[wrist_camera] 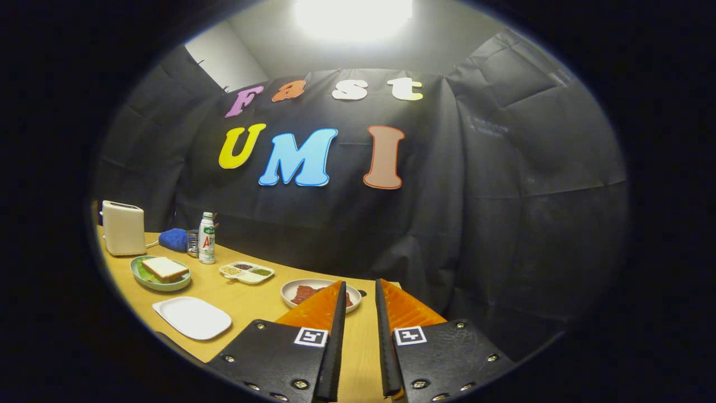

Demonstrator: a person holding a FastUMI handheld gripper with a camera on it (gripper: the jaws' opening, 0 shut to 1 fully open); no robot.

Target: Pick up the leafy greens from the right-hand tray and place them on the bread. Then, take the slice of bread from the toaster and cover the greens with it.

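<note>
Bread, a white slice with a brown crust [165, 267], lies on leafy greens [144, 273] in a pale green round plate [168, 285] far off to the left of the gripper [360, 294], whose fingers stand a narrow gap apart above the yellow wooden table [251, 305], holding nothing. Just ahead of the fingers sits a white round plate of red meat slices [302, 292]. Farther left lie a white rectangular tray [192, 317] and a small divided condiment dish [246, 272]. Beyond the green plate stand a cream toaster [123, 228], a blue cloth [173, 239] and a plastic bottle [207, 238].
</note>
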